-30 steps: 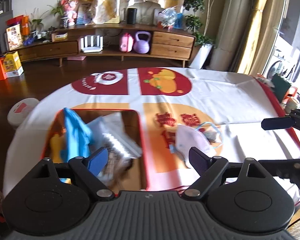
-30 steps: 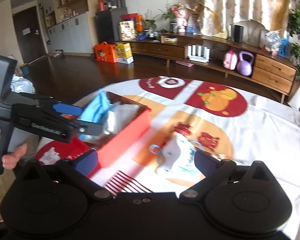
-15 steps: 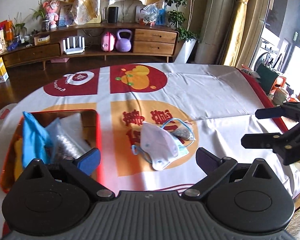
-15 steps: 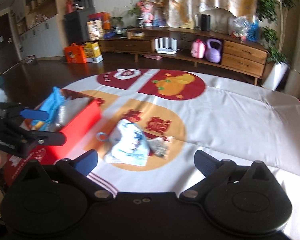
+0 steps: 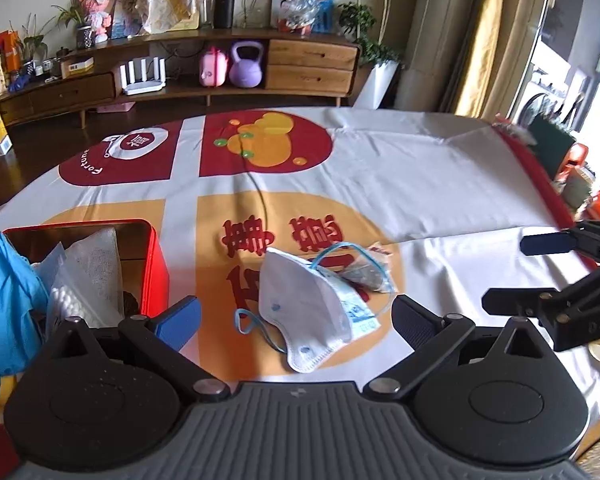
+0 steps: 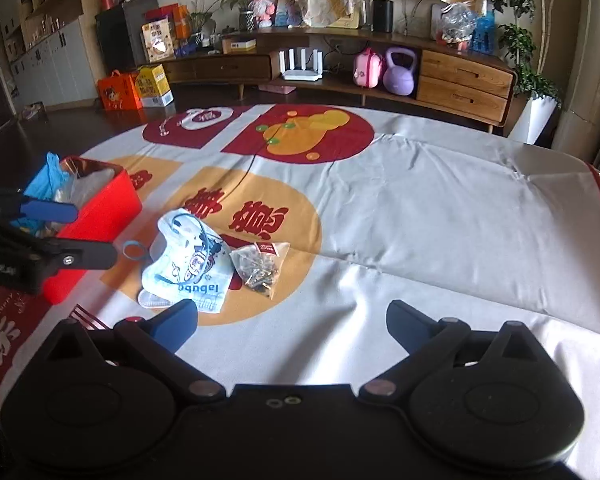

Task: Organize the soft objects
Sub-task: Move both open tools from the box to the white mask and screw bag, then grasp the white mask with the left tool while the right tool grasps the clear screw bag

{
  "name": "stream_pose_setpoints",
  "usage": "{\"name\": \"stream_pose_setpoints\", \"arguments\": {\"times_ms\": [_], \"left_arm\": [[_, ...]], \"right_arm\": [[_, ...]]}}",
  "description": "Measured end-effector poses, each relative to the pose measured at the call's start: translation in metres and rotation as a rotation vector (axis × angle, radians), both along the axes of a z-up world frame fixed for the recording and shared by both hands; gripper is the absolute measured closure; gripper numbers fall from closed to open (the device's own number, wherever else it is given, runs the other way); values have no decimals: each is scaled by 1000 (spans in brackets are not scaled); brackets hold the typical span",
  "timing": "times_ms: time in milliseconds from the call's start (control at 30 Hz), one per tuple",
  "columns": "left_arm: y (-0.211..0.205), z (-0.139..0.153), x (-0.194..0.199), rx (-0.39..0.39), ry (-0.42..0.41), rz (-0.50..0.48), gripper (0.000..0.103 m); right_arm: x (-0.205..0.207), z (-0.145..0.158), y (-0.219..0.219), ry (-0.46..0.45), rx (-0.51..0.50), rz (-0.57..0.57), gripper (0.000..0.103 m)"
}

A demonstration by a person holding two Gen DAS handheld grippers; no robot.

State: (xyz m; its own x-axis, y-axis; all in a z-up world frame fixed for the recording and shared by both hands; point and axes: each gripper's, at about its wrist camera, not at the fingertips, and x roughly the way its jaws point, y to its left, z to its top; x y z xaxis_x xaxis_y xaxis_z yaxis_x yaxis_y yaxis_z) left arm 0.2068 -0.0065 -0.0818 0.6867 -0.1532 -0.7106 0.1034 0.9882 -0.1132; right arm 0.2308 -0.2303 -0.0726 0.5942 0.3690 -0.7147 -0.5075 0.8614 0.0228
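A white face mask (image 5: pixel 304 312) with blue straps lies on the patterned tablecloth, on a printed mask packet (image 6: pixel 188 268). A small clear tea bag sachet (image 6: pixel 260 266) lies right beside it. A red box (image 5: pixel 152 264) at the left holds a blue glove (image 5: pixel 8 300) and clear plastic packets (image 5: pixel 88 276). My left gripper (image 5: pixel 296 320) is open and empty, just short of the mask. My right gripper (image 6: pixel 292 326) is open and empty, near the packet and sachet. Each gripper shows in the other's view.
The round table (image 6: pixel 440 208) has a white, red and orange cloth. The red box (image 6: pixel 100 216) stands at the table's left edge. A low wooden sideboard (image 6: pixel 340 68) with a kettlebell and boxes stands across the room.
My left gripper has swung right from over the red box to face the mask. My right gripper has turned right and moved toward the mask and sachet. Both stayed open.
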Motion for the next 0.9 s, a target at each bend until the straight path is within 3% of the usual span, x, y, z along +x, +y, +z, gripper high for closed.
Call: {"name": "stream_pose_setpoints", "arguments": {"times_ms": [400,567,900], "left_arm": [[-17,-26,33,53,38,-32,1],[-20,-36,45,59,58,-33,1],[-14,-55,63,46,94,-1,1]], "right_arm": [[24,-24,26,-27,-68,100,10],[36,-37,31,-8,-73,121,17],[51,-51,41,-2,-57,168,20]]}}
